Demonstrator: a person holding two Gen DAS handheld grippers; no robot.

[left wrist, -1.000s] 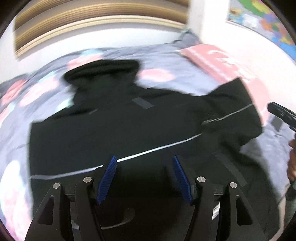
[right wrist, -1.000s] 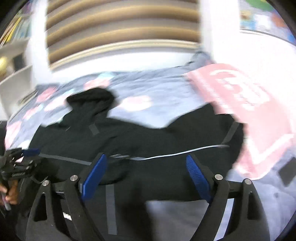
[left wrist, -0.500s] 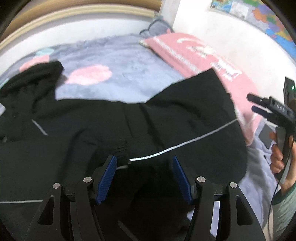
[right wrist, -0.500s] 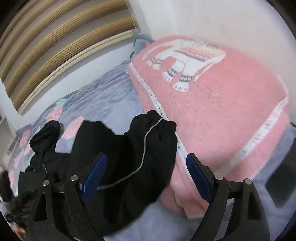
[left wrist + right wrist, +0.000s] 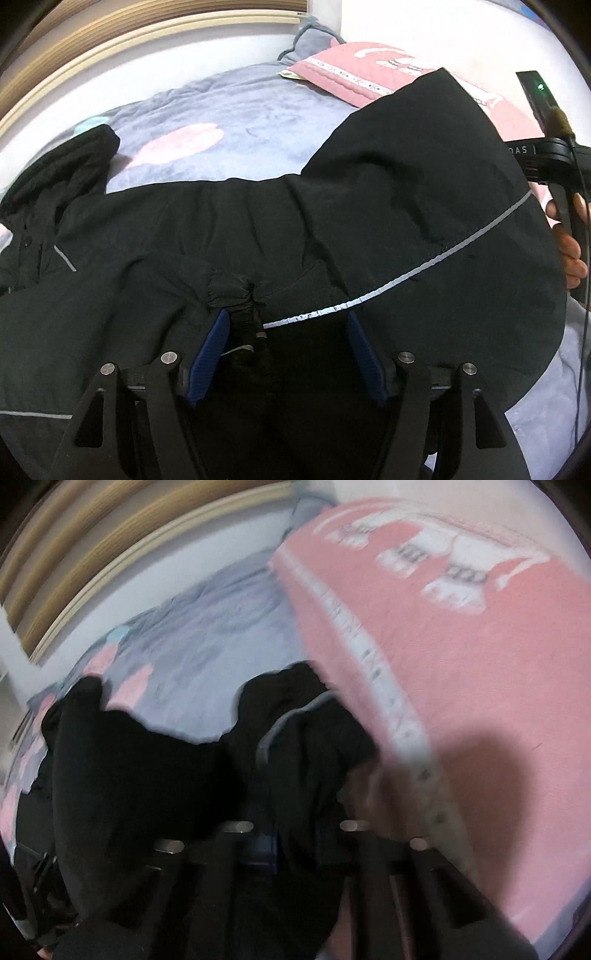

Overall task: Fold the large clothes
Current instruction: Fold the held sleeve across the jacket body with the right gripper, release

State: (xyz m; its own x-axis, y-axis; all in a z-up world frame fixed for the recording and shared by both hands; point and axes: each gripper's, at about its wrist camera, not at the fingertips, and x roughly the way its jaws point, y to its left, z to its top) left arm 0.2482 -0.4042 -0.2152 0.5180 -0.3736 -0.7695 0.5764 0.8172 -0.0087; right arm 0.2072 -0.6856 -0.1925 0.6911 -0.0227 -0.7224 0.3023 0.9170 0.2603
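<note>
Left gripper (image 5: 284, 350) jaws opening over the black jacket's (image 5: 332, 206) cuff (image 5: 236, 299), pads not pressing; right gripper (image 5: 291, 834) pinches the sleeve (image 5: 306, 738) on the bed (image 5: 240, 114).

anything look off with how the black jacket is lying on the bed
Yes. The black jacket lies rumpled, not flat: one sleeve drapes over the pink blanket, and a gathered cuff is bunched on the body between the left gripper fingers.

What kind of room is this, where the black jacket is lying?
Most likely a bedroom. The black jacket is spread on a bed with a soft grey-blue cover with pink patches. A pink blanket lies at one side, and a wooden headboard curves along the wall behind.
</note>
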